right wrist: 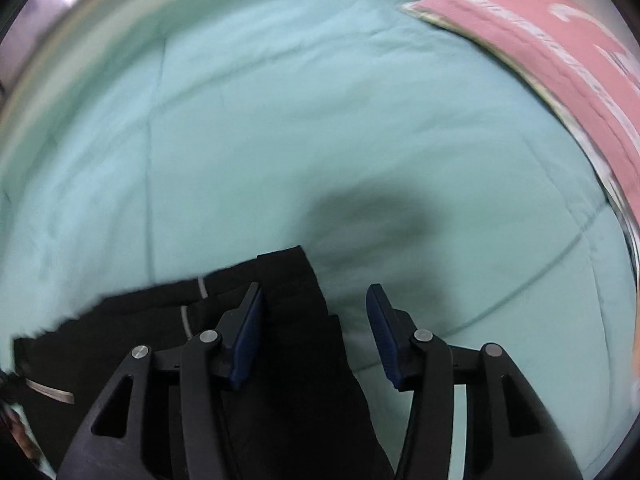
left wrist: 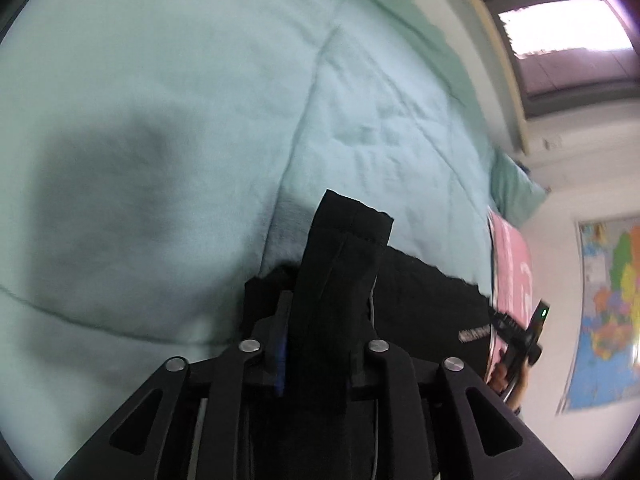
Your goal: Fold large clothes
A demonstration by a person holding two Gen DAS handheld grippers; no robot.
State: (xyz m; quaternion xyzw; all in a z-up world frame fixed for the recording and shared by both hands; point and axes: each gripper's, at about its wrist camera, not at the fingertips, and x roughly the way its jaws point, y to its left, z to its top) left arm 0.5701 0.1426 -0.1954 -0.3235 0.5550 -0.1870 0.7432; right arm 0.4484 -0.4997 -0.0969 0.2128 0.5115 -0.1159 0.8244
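Black garment (left wrist: pixel 420 300) fold pinched in left claw (left wrist: pixel 320 320), right claw (right wrist: pixel 316 312) spread apart, cloth loose between pads

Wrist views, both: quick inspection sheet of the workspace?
Surface: quilted mint-green bedspread, wrinkled.
Job's things: black garment with reflective strips lying on the bedspread, a folded band of it between the left fingers.
Clutter: pink printed blanket at the bed's edge.
Grippers: left gripper closed on the garment; right gripper open, garment edge between its pads, untouched.
Cables: nothing seen.
Surroundings: coloured wall map, window.
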